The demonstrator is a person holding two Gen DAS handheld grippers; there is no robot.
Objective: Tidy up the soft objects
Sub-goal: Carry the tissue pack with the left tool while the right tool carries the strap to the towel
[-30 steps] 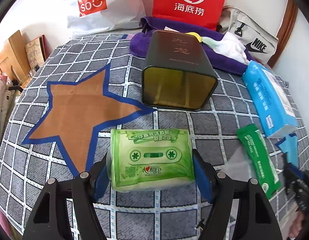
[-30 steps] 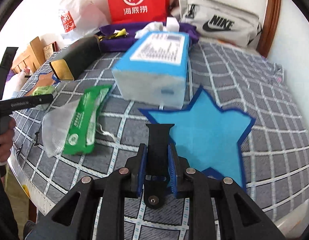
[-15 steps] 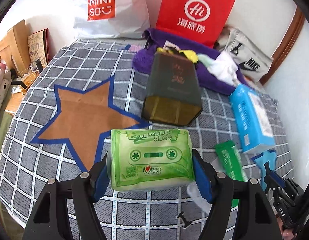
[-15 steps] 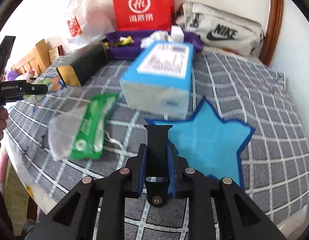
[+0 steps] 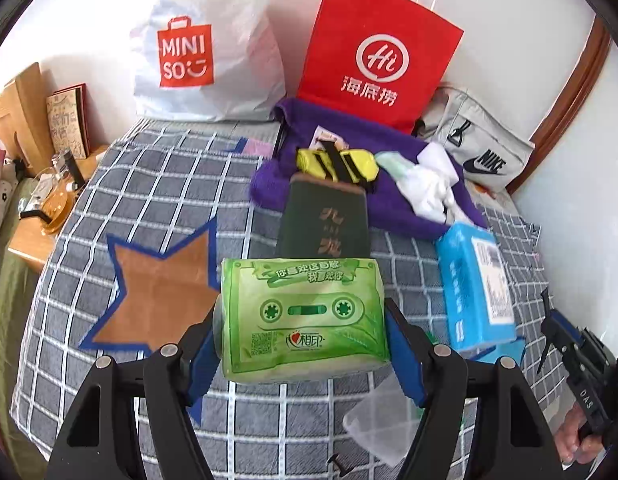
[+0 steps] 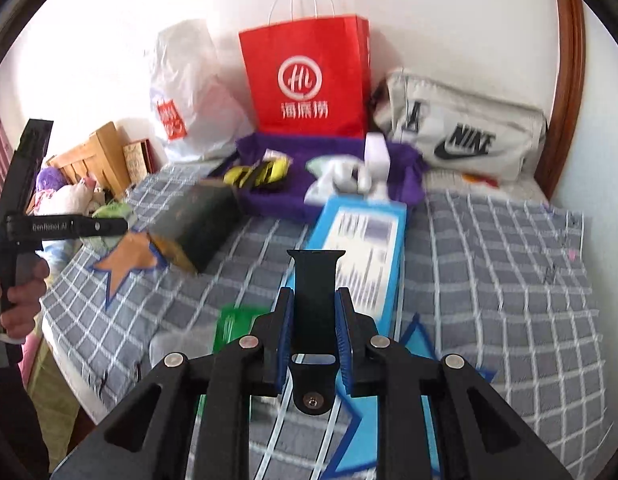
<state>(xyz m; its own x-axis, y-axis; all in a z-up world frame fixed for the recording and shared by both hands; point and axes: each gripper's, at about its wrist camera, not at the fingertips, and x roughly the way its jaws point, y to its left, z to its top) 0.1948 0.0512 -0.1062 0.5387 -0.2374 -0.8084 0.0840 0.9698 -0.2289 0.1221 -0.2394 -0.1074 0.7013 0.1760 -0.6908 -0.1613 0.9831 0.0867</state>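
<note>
Both hand-held grippers have lifted off the bed (image 5: 157,184): left hand-held gripper (image 5: 301,332) pinches the green tissue pack (image 5: 303,316) above the brown star (image 5: 157,296); right hand-held gripper (image 6: 315,332) clamps a black strap (image 6: 315,300), blue tissue pack (image 6: 361,248) ahead. Both seem ready for sorting.

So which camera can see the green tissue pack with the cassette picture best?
The left wrist view: the green tissue pack fills the middle, sharp, gripped in the left claw. In the right wrist view it is only a small blurry green patch at the far left edge.
</note>
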